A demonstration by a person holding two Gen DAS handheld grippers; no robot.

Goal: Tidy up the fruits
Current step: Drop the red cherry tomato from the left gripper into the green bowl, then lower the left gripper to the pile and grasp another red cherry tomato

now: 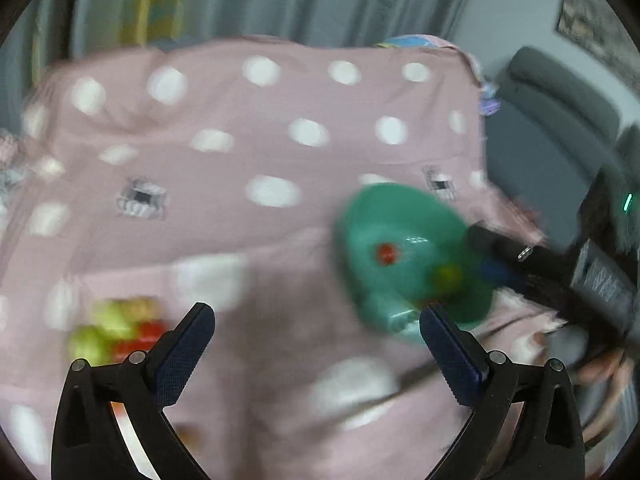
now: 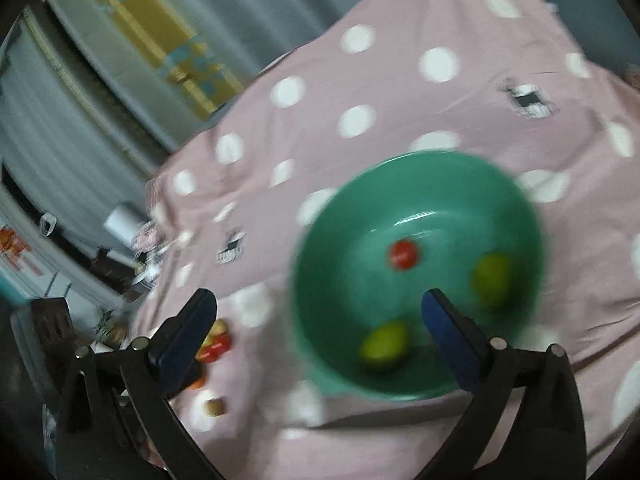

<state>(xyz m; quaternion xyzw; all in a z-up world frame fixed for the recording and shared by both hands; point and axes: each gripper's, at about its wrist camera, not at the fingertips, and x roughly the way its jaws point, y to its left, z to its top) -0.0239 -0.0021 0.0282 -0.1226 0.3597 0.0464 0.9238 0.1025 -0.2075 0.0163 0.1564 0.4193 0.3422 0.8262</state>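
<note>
With both grippers, left (image 1: 316, 322) and right (image 2: 318, 308), showing fingers wide and empty, three fruits lie in the green bowl (image 2: 420, 380) mid-bed, so the next move is to fetch from the fruit pile (image 1: 116, 332) near the bed's left edge.

Both rigs look like the same build. Left hand-held gripper (image 1: 316, 316): two black plastic arms with triangular cutouts, silver round screw heads at the pivots, and dark blue fingers (image 1: 452, 354) with a knurled grip texture, plus a white curved strip inside the left arm. Right hand-held gripper (image 2: 320, 304) matches it: black frame, silver screws, blue pads (image 2: 452, 340). Just right of the left one's frame, a hand (image 1: 600, 364) peeks in, too blurred for detail.
</note>
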